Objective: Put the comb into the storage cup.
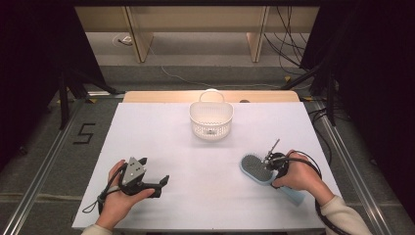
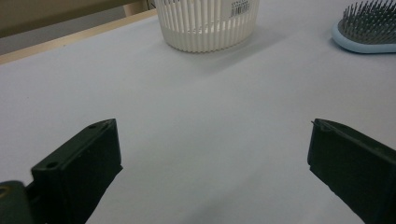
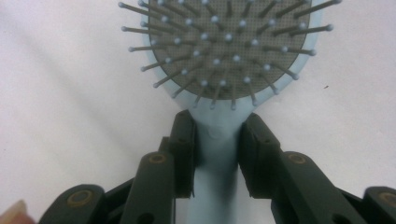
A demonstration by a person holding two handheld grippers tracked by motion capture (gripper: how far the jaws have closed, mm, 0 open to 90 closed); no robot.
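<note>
- Left gripper [image 1: 155,177]: resting low at the near left of the white table [image 1: 161,142], held in the person's left hand [image 1: 117,196]. Jaws stand wide apart with nothing between them; the left gripper view shows bare table between the two black jaws. Idle.
- Basket [image 1: 211,120]: white, slatted, standing upright at the far middle of the table, well apart from both grippers. Nothing can be made out inside it, though the high view is too coarse to be sure.
- Hairbrush [image 1: 257,168]: light blue, lying bristles-up at the near right of the table, head pointing toward the table's middle, handle running back under the right hand [image 1: 296,177].
- Right gripper [image 3: 216,156]: jaws closed on the hairbrush at the neck, just below the bristle pad. In the right gripper view both pads sit flush against the sides of the handle. The brush appears to rest on the table, not yet lifted.
- Step in hand, as judged: securing the grasp before the lift, probably toward the basket.
- Recommendations: confirm the pads are seated squarely on the narrow neck, since the heavy head may pivot downward. Lift straight up, keep the brush level, clear the basket rim before lowering. Keep the left gripper out of the path.
</note>
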